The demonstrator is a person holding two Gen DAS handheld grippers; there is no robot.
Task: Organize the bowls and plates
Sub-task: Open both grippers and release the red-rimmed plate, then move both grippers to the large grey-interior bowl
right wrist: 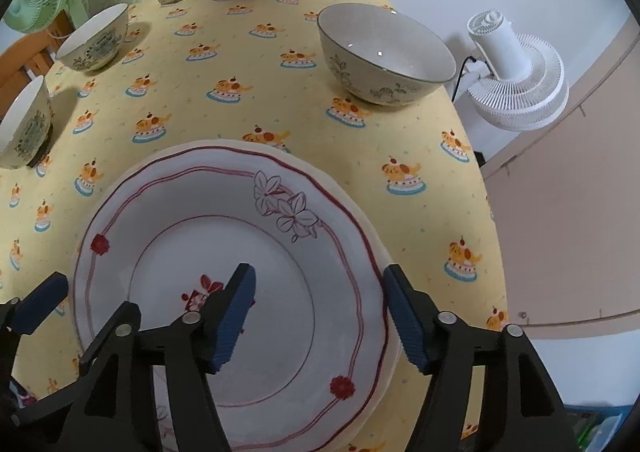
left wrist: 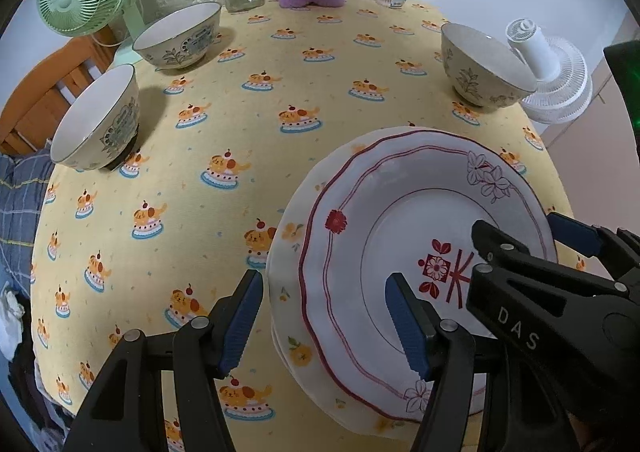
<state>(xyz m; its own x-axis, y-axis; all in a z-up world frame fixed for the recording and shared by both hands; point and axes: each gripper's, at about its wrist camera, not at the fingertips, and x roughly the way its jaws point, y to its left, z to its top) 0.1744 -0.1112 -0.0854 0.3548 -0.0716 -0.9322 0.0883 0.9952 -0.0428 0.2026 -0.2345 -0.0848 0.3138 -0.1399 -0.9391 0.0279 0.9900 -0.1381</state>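
A: What is seen, from the largest thing down?

B: A table under a yellow tablecloth is seen ahead of both tools. Directly beneath them a stack of plates is laid flat, a red-rimmed plate uppermost and an orange-flowered plate showing below it.

A: And the bowls?

B: Three are left unstacked, all upright, mouths upward. The right bowl is found ahead of the right gripper, beyond the stack. The far left bowl and the near left bowl are placed ahead and to the left of the left gripper, well apart from the plates.

A: How are the jaws held?

B: Both pairs are spread. The stack's right rim is straddled by the right gripper and its left rim by the left, and nothing is seen pinched.

A: Which relation governs the coming move?

B: Probably nearness. The right bowl is judged nearer the right gripper, the two left bowls nearer the left. Being round, no bowl has a long axis, so any rim point could be taken.
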